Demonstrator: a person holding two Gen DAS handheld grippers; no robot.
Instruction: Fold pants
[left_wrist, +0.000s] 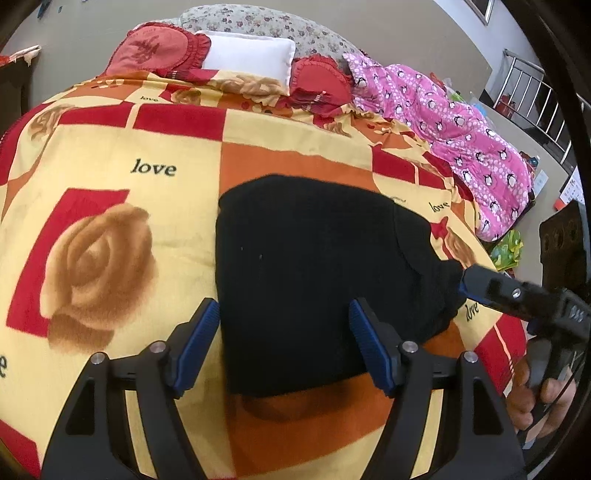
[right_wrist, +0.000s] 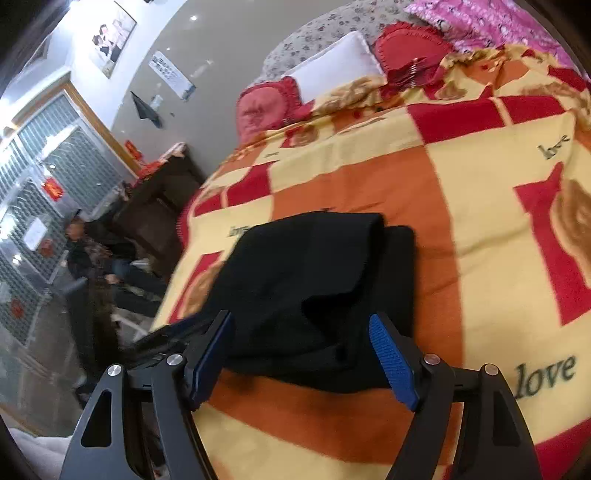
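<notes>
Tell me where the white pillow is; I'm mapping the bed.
In the left wrist view, the white pillow lies at the bed's far end, between two red heart cushions.

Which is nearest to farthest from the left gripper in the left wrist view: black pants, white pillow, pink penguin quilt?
From the left gripper:
1. Black pants, between its open fingers.
2. Pink penguin quilt, along the bed's right edge.
3. White pillow, at the headboard end.

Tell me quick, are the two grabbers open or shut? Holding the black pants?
Left hand-held gripper: open, holding nothing, jaws spread above the near edge of the folded black pants.
Right hand-held gripper: open, holding nothing, also at the pants.
</notes>
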